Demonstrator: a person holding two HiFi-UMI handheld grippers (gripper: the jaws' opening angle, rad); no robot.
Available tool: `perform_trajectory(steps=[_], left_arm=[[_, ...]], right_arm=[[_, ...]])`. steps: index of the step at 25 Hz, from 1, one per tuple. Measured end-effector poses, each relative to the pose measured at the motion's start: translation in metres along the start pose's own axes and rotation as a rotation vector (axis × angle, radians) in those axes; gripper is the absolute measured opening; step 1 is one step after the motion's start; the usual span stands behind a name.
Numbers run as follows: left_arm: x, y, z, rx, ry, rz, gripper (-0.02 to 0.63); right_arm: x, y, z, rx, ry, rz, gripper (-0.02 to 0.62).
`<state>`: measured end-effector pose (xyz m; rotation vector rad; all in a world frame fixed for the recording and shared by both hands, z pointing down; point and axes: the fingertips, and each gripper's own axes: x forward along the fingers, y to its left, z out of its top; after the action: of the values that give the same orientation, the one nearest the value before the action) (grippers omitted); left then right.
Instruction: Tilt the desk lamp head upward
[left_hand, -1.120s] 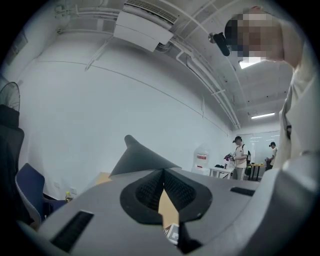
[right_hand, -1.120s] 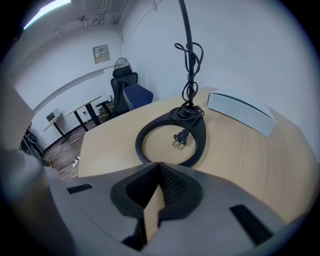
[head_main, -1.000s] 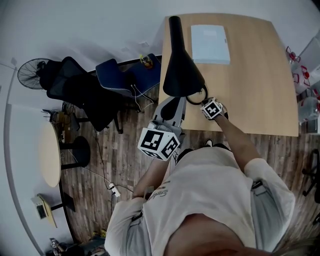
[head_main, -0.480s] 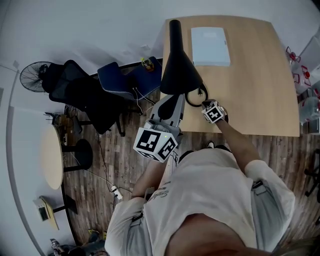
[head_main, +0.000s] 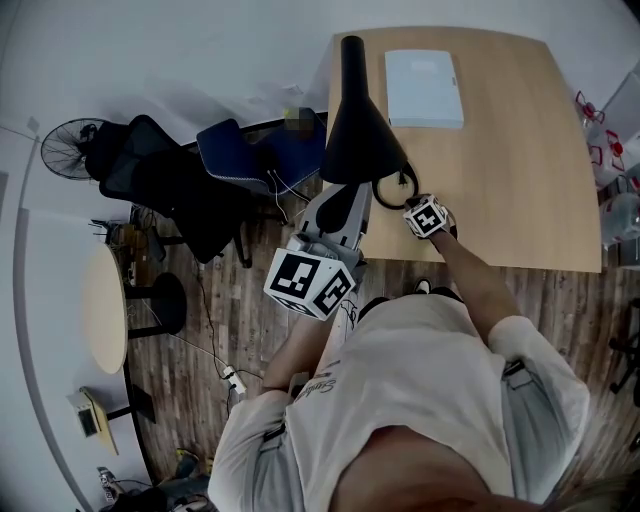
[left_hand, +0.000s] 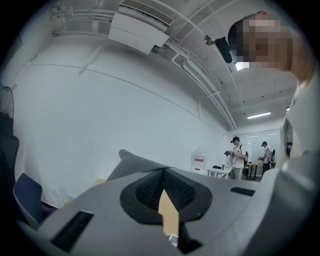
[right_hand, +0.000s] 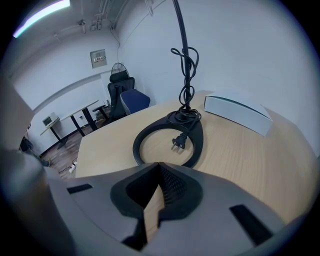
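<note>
The black desk lamp's cone-shaped head (head_main: 357, 135) hangs over the near left corner of the wooden desk (head_main: 520, 160). Its ring base (right_hand: 167, 135) rests on the desk with the plug (right_hand: 177, 143) inside the ring and the cord wound round the stem (right_hand: 185, 65). My left gripper (head_main: 343, 212) reaches up under the head's near rim; whether it touches is hidden. In the left gripper view the jaws (left_hand: 165, 172) stand shut, facing a bare wall. My right gripper (head_main: 418, 208) is shut and empty, just short of the ring base (head_main: 393, 187).
A white flat box (head_main: 424, 88) lies at the desk's far side. Left of the desk stand a blue chair (head_main: 240, 155), a black chair (head_main: 165, 190) and a fan (head_main: 68, 147). A round side table (head_main: 100, 310) is further left. People stand far off (left_hand: 236, 152).
The left gripper's marker cube has drifted slightly left and the lamp head sits a little farther up the view. The right gripper stays by the base.
</note>
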<state>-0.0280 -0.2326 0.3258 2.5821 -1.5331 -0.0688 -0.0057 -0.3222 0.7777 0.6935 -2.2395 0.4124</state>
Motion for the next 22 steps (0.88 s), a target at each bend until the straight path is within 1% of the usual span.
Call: perform_trajectory(steps=[3,5,8,11,18,22], left_arm=[[0.003,0.001,0.008,-0.003,-0.012,-0.019,0.015],[0.006,0.001,0.012,-0.006,-0.018,-0.029,0.015],[0.01,0.0,0.02,0.002,-0.031,-0.036,0.015],[0.013,-0.002,0.031,0.028,-0.047,-0.039,0.015],[0.018,-0.002,0.059,0.086,-0.078,-0.055,0.015],[0.022,-0.003,0.07,0.105,-0.092,-0.059,0.015]], right_arm=[[-0.002,0.005,0.001,-0.063,0.034,-0.011,-0.005],[-0.001,0.007,0.003,-0.086,0.045,-0.011,-0.005],[-0.001,0.008,0.001,-0.1,0.055,-0.007,-0.005],[-0.002,0.007,0.0,-0.116,0.062,-0.006,-0.005],[-0.001,0.007,0.001,-0.108,0.074,0.004,-0.005],[0.001,0.006,-0.001,-0.133,0.081,0.004,-0.005]])
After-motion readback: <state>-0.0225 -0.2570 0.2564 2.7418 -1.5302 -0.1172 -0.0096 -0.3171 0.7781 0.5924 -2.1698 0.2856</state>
